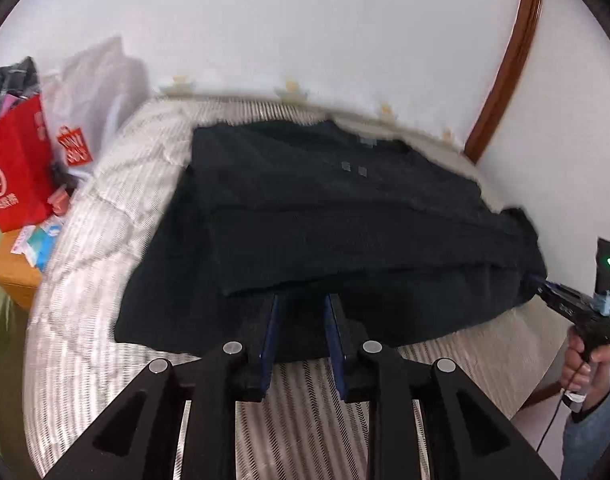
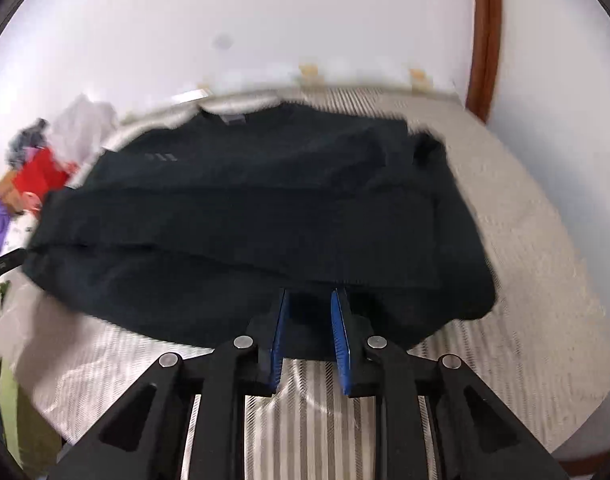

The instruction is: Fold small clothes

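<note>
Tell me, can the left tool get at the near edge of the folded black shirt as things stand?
Probably yes. The left tool has its tips right at the near edge of the upper layer of the black shirt, and nothing on the striped bed cover lies in between.

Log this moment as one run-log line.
stage: mid-fold | item: black shirt on striped bedcover | left hand-held gripper: open at near hem | right hand-held gripper: open at near hem
</note>
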The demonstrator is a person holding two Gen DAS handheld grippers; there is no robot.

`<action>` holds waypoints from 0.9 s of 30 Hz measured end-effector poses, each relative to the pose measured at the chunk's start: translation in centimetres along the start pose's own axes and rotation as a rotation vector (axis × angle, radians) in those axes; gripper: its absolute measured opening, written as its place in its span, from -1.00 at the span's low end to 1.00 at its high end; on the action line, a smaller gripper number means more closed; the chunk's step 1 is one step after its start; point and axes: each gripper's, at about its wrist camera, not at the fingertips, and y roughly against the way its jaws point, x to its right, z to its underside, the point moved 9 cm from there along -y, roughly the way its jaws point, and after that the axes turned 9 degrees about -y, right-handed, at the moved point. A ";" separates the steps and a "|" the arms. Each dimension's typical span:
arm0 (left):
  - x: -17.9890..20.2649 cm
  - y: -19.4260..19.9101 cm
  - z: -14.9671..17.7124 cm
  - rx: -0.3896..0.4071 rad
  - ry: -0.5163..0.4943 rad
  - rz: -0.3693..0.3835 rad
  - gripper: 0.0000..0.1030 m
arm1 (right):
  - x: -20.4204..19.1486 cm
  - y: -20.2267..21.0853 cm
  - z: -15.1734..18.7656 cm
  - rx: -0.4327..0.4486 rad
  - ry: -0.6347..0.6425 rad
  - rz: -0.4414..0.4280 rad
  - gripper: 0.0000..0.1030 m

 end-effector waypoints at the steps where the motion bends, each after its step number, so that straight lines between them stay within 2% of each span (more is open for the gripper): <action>1: 0.2 -0.6 0.2 -0.020 0.000 0.003 -0.57 | 0.2 -0.8 0.2 -0.017 -0.011 0.007 -0.61; 5: -0.1 -3.0 0.1 -0.054 0.027 -0.004 -0.57 | 0.3 -1.4 -0.1 -0.014 -0.025 0.005 -0.61; 10: -0.4 -3.9 -1.5 -0.035 0.059 0.008 -0.57 | 0.0 -1.5 -2.0 0.001 -0.021 0.013 -0.62; 13: -0.5 -4.3 -2.5 -0.032 0.048 0.000 -0.57 | -0.1 -1.9 -3.5 0.022 -0.021 0.023 -0.62; 18: -1.5 -4.3 -4.9 0.018 0.048 -0.019 -0.57 | -0.4 -3.8 -6.3 0.030 -0.036 0.021 -0.62; 22: -2.5 -5.2 -6.7 0.039 0.074 -0.014 -0.57 | -0.9 -4.9 -9.0 0.047 -0.056 -0.003 -0.62; 27: -4.1 -7.3 -9.5 0.051 0.085 -0.053 -0.57 | -0.8 -7.2 -12.4 0.059 -0.057 0.002 -0.65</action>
